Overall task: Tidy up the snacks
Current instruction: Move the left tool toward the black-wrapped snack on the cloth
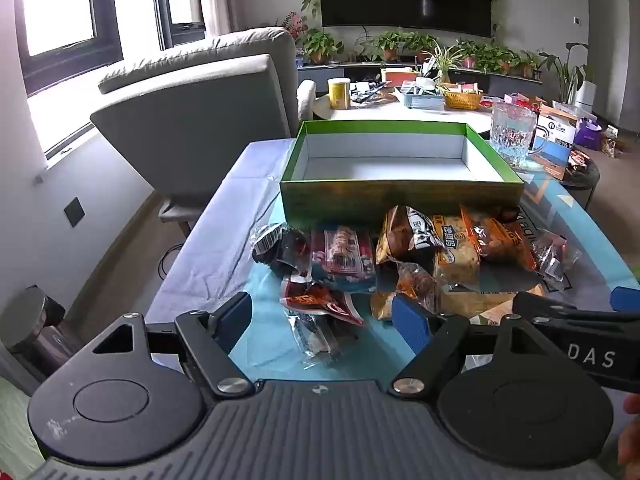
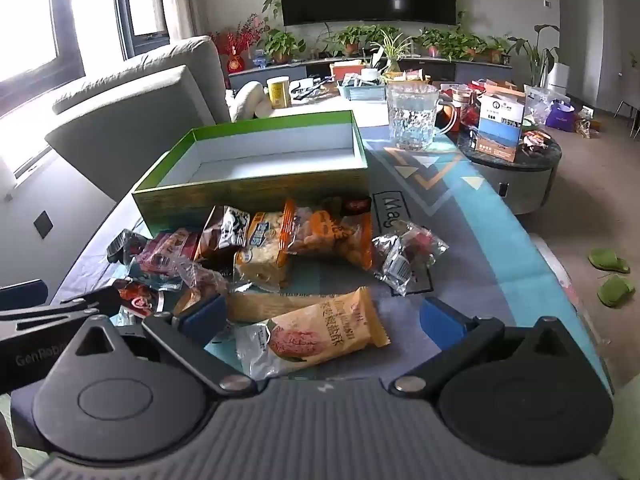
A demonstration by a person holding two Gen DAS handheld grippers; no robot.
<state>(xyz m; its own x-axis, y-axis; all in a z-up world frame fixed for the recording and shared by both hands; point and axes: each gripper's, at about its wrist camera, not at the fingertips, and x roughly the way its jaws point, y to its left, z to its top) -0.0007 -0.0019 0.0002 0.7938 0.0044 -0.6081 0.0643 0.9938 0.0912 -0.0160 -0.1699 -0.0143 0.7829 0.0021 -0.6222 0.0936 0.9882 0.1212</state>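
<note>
Green-walled box at twelve o'clock stands empty; both grippers, left and right, hover spread, ungrasping, so first pick needs the tan packet.

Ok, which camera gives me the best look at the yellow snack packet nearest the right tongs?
The right wrist view. The yellow snack packet lies whole there, print legible, between the open right tongs. In the left wrist view only a strip of it shows behind the left tongs and the other tool.

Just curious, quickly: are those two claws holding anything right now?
Left gripper: open, holding nothing.
Right gripper: open, holding nothing.
</note>
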